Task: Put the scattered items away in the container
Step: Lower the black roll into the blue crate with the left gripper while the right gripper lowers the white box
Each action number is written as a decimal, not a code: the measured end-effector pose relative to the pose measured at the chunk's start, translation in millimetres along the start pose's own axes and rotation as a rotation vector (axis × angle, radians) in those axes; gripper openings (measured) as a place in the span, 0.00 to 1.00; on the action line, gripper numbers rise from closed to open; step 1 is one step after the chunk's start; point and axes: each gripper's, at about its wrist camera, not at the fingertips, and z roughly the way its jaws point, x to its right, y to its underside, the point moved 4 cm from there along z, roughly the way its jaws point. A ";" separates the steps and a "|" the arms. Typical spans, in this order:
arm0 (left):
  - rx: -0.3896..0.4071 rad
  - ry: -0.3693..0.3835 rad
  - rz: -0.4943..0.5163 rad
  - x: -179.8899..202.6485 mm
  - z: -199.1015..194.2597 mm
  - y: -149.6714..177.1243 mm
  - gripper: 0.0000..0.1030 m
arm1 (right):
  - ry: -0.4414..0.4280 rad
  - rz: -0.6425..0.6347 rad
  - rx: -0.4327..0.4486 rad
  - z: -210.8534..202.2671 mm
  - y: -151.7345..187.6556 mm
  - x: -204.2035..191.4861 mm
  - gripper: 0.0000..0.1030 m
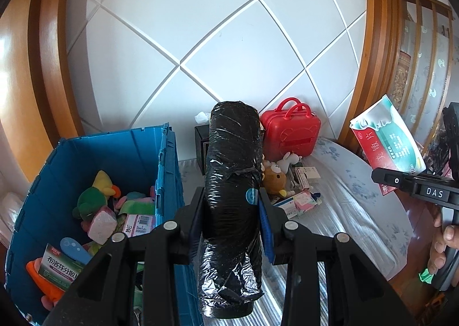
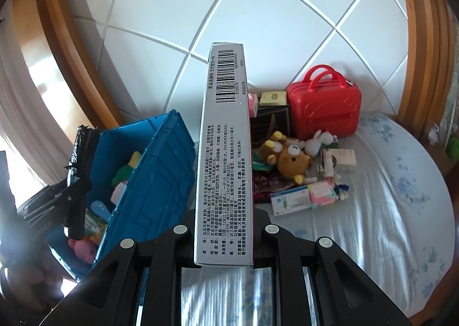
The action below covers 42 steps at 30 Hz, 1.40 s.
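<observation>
Squarely between jaws: black roll [image 1: 232,191].

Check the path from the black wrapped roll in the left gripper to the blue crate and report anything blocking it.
Nothing visible blocks it. The left gripper grips the black wrapped roll just right of the blue crate; the crate's near wall is the only thing between. The top is open, and toys and boxes only partly fill it.

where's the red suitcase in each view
Left wrist: the red suitcase stands right of centre, just right of the black wrapped roll held in the jaws.
Right wrist: the suitcase sits upper right, against the white tiled wall.
Shared landmark: the brown bear plush lies just in front of it.
</observation>
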 end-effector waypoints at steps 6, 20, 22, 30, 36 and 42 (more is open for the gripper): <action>0.006 -0.024 -0.022 -25.8 -7.4 4.0 0.32 | -0.011 -0.012 -0.009 8.2 1.5 -22.1 0.18; 0.010 -0.088 -0.094 -89.8 -21.7 17.5 0.32 | -0.065 -0.073 -0.035 34.5 -1.0 -89.5 0.18; 0.010 -0.097 -0.107 -99.7 -24.1 21.3 0.32 | -0.075 -0.088 -0.039 39.3 -2.0 -102.0 0.18; 0.012 -0.138 -0.149 -133.4 -35.4 32.3 0.32 | -0.116 -0.133 -0.055 59.9 -6.7 -142.6 0.18; 0.018 -0.173 -0.168 -153.2 -46.0 38.6 0.32 | -0.155 -0.174 -0.062 67.9 -10.8 -177.7 0.18; 0.014 -0.197 -0.197 -171.7 -56.2 48.7 0.32 | -0.189 -0.239 -0.064 74.2 -10.8 -215.3 0.18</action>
